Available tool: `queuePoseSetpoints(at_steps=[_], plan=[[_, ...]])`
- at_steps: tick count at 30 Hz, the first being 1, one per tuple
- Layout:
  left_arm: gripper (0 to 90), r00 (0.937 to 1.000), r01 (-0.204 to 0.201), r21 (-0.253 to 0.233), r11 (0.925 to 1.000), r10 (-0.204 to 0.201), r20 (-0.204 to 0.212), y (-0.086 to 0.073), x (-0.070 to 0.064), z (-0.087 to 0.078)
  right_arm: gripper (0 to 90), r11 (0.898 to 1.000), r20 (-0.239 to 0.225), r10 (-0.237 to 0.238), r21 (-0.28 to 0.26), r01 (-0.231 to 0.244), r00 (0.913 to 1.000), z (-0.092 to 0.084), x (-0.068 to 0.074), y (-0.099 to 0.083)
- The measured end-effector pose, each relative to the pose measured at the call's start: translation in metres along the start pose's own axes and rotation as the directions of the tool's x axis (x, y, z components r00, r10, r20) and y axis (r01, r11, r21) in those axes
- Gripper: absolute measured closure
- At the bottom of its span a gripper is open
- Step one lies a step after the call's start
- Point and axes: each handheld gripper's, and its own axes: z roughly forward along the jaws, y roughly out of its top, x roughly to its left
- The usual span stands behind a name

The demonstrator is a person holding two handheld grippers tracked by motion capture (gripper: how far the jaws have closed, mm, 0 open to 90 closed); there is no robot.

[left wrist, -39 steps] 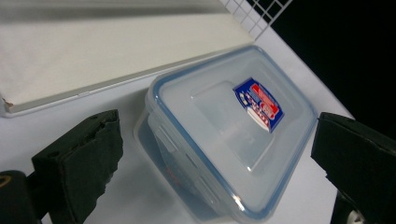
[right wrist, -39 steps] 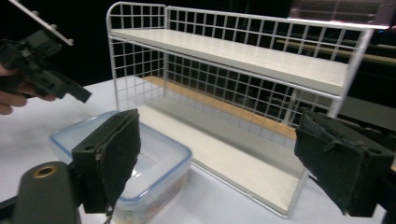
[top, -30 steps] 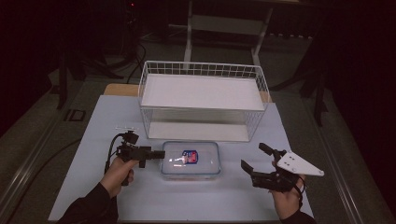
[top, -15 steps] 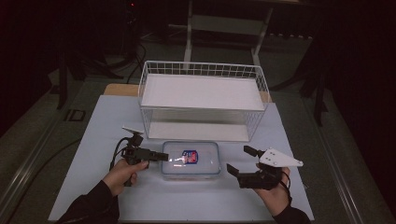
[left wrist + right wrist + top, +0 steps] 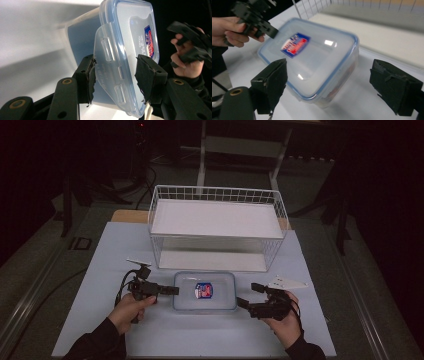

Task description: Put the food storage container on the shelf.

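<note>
Sitting flat on the white table (image 5: 320, 320), the lidded clear container (image 5: 205, 291) is found just in front of the wire basket (image 5: 218, 227). Its left side latch flap (image 5: 108, 72) is straddled by the left gripper (image 5: 167, 290), jaws narrowly parted. The right gripper (image 5: 250, 301) is held wide open just off the right edge, bare table around it.

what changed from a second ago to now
The right tool moved left, in toward the container's right end, jaws open and apart from it. The left tool edged right to the container's left end, its open jaws now either side of the lid's latch flap. The container and wire basket stayed put.
</note>
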Motion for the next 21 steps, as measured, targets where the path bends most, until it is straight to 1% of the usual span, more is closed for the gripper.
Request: queuePoseSetpoints(at_steps=[1, 2, 3, 4, 6, 7, 8, 9, 10, 11, 12, 14, 15, 16, 18, 19, 21], plan=[[51.8, 1.0, 0.0, 0.0, 1.0, 0.0, 0.0, 0.0, 0.0, 0.0, 14.9, 1.0, 0.0, 0.0, 0.0, 0.0, 1.0, 0.0, 0.0, 0.0], [51.8, 0.9997, -0.024, -0.005, 0.9997, 0.024, -0.002, -0.002, -0.003, -0.001, 16.7, 1.0, -0.002, 0.011, 0.007, -0.011, 0.9999, 0.002, -0.002, -0.001], [52.5, 0.9995, -0.032, -0.007, 0.9995, 0.032, -0.002, -0.003, -0.003, -0.002, 18.1, 0.999, -0.023, 0.044, 0.028, -0.043, 0.9988, 0.007, -0.005, -0.003], [52.8, 0.9992, -0.04, -0.009, 0.9991, 0.04, -0.001, -0.004, -0.005, -0.003, 19.2, 0.998, -0.03, 0.054, 0.033, -0.053, 0.9981, 0.009, -0.007, -0.004], [53.6, 0.9988, -0.049, -0.015, 0.9987, 0.049, 0.001, -0.006, -0.006, -0.003, 21.0, 0.994, -0.053, 0.093, 0.055, -0.09, 0.9943, 0.015, -0.011, -0.006], [53.9, 0.9982, -0.059, -0.013, 0.9982, 0.059, 0.002, -0.007, -0.007, -0.004, 22.1, 0.993, -0.055, 0.106, 0.06, -0.103, 0.9928, 0.017, -0.012, -0.007], [54.3, 0.9982, -0.06, -0.015, 0.9981, 0.06, 0.003, -0.008, -0.007, -0.005, 23.1, 0.989, -0.072, 0.133, 0.076, -0.127, 0.9886, 0.021, -0.016, -0.008], [54.5, 0.9976, -0.069, -0.014, 0.9975, 0.069, 0.003, -0.008, -0.008, -0.005, 23.6, 0.987, -0.077, 0.147, 0.08, -0.141, 0.9861, 0.022, -0.017, -0.008], [54.6, 0.9975, -0.07, -0.014, 0.9974, 0.07, 0.004, -0.009, -0.008, -0.005, 26.1, 0.984, -0.083, 0.166, 0.086, -0.159, 0.9827, 0.024, -0.019, -0.008], [54.8, 0.9975, -0.071, -0.016, 0.9974, 0.071, 0.004, -0.01, -0.008, -0.005, 27.6, 0.98, -0.103, 0.185, 0.096, -0.175, 0.9774, 0.026, -0.021, -0.008], [54.9, 0.9973, -0.073, -0.018, 0.9972, 0.073, 0.005, -0.01, -0.008, -0.005, 28.1, 0.976, -0.113, 0.205, 0.104, -0.194, 0.9722, 0.028, -0.022, -0.008], [55.0, 0.9973, -0.073, -0.02, 0.9972, 0.073, 0.009, -0.01, -0.008, -0.005, 30.0, 0.97, -0.13, 0.227, 0.123, -0.211, 0.9652, 0.032, -0.023, -0.009], [55.3, 0.9972, -0.074, -0.019, 0.9971, 0.074, 0.012, -0.011, -0.008, -0.005, 32.0, 0.967, -0.133, 0.236, 0.134, -0.218, 0.9627, 0.034, -0.024, -0.01], [55.4, 0.9969, -0.078, -0.019, 0.9968, 0.078, 0.011, -0.011, -0.009, -0.005, 36.0, 0.964, -0.136, 0.244, 0.14, -0.225, 0.9603, 0.035, -0.024, -0.01], [55.6, 0.9965, -0.083, -0.02, 0.9963, 0.083, 0.01, -0.012, -0.01, -0.006, 37.8, 0.96, -0.148, 0.263, 0.144, -0.242, 0.9535, 0.037, -0.025, -0.012], [55.7, 0.9962, -0.086, -0.019, 0.9961, 0.086, 0.009, -0.012, -0.01, -0.006, 41.0, 0.958, -0.158, 0.27, 0.146, -0.248, 0.9497, 0.037, -0.024, -0.012], [55.7, 0.9961, -0.088, -0.019, 0.9959, 0.088, 0.007, -0.013, -0.011, -0.006, 43.1, 0.956, -0.162, 0.276, 0.145, -0.254, 0.9474, 0.036, -0.023, -0.011]])
